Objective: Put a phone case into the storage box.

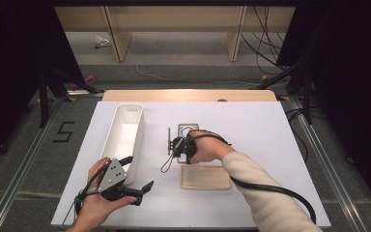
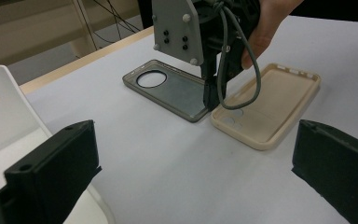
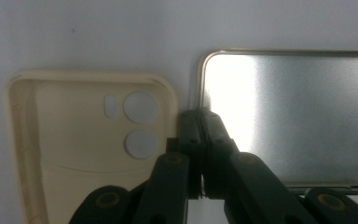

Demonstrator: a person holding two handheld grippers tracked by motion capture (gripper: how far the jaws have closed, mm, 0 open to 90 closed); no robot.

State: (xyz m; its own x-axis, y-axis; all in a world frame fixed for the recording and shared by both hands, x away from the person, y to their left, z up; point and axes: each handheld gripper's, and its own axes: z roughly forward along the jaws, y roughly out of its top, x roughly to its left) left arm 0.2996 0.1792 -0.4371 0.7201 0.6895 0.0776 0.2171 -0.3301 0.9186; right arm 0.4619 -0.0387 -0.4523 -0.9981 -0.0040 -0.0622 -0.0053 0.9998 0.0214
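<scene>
While the right tool (image 3: 199, 116) was pressed together on the near rim of the grey phone case (image 2: 168, 88), that case lay flat on the white worktop (image 1: 251, 121), just beside the cream phone case (image 2: 270, 105). Judging from this, the work looked only at its start: the grip seemed made, but the grey case was not yet lifted, and the white bin (image 1: 123, 135) at the left appeared empty as far as could be seen. Perhaps both cases were meant to go there, though this was only my guess.

The left tool (image 1: 137, 176) rested near the bin with its jaws spread wide and nothing between them.

From the high view, the hand covered the grip, and the grey case was mostly hidden. The right gripper view gave the contact clearly: the closed jaws sat at the corner where the two cases almost met. The left gripper view showed instead that both cases lay open side up, with their camera holes.
</scene>
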